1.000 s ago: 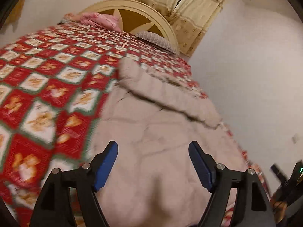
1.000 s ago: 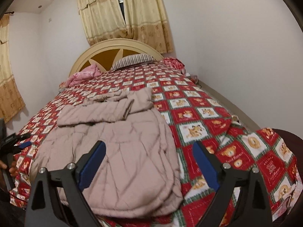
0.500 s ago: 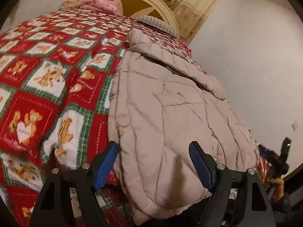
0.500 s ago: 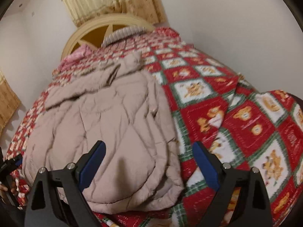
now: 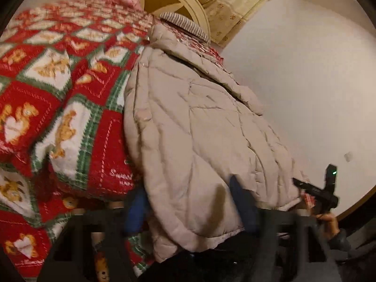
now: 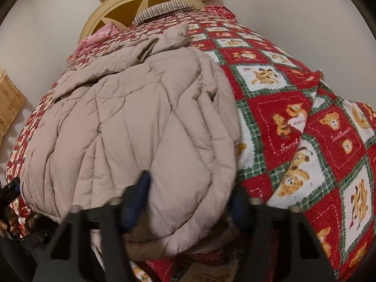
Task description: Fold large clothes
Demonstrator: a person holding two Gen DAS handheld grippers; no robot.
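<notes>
White plastered walls (image 5: 305, 75) enclose a bedroom, and cream patterned curtains (image 5: 237, 2) are hung behind a rounded cream headboard (image 6: 131, 4) with a star-shaped cut-out. Most of both views is filled by a bed covered with a fleecy red, green and white blanket (image 6: 293, 117) printed in squares with teddy bears. A striped pillow (image 6: 164, 9) and a pink cushion (image 6: 103, 33) are seen at the head end.

A large beige quilted jacket (image 6: 131, 122), puffy and stitched in diamond shapes, is spread flat on the blanket at the foot of the bed, its hem hanging slightly over the edge and its sleeves folded across the upper part near the collar.

The left gripper (image 5: 190, 209) is held at the hem near one bottom corner of the jacket, its blue-padded fingers (image 5: 244, 209) apart with the padded fabric bulging between them. The right gripper (image 6: 188, 199) is placed at the opposite bottom corner, its fingers (image 6: 136, 199) likewise spread on either side of the hem. Both are blurred, so it cannot be told with certainty whether the pads are pressing the cloth, though the jaws appear open. Each gripper is also visible, small and dark, at the far edge of the other's view.
</notes>
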